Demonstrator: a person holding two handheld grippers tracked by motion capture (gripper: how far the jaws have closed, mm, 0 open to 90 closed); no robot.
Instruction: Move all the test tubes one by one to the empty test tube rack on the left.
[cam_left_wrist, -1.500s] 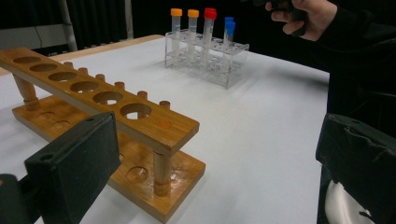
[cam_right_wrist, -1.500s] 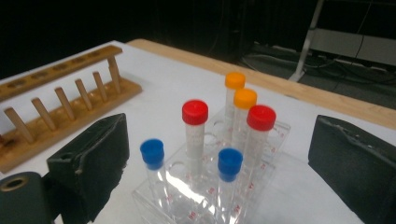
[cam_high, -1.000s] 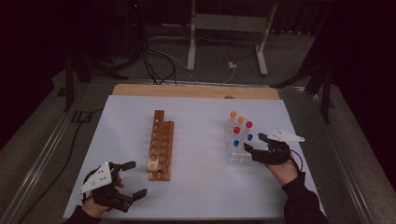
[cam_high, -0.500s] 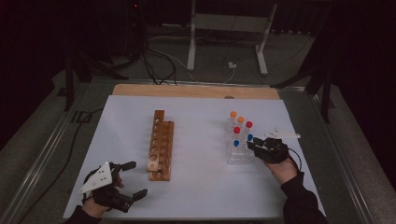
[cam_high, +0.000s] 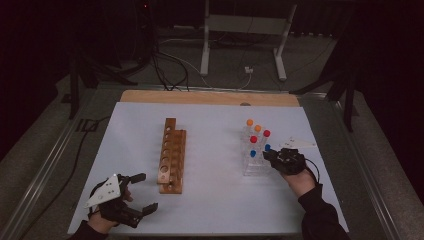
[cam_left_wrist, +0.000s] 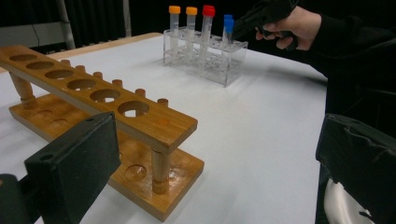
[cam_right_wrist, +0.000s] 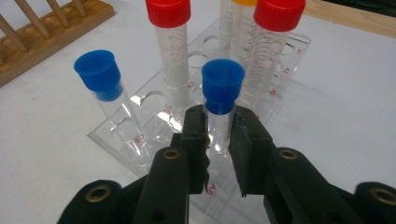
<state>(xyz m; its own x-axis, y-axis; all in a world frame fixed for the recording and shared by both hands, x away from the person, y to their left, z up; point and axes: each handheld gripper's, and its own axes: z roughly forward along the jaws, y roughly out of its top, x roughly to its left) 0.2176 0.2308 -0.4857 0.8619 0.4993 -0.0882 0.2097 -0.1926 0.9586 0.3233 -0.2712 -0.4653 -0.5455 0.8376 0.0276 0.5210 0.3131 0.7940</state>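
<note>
Right hand-held gripper (cam_right_wrist: 218, 140) just closed, clamping blue-capped tube (cam_right_wrist: 220, 100) in clear rack (cam_right_wrist: 289, 60), frame centre. Left hand-held gripper (cam_high: 141, 192) open, lower left, near wooden rack (cam_high: 172, 155).

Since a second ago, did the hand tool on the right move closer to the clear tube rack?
Yes. The right gripper slid left toward the clear rack; its jaws have just been closing, and now pinch a blue-capped tube.

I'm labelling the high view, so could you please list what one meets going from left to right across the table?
Left gripper → wooden rack → clear tube rack → right gripper, shut on a blue-capped tube.
</note>
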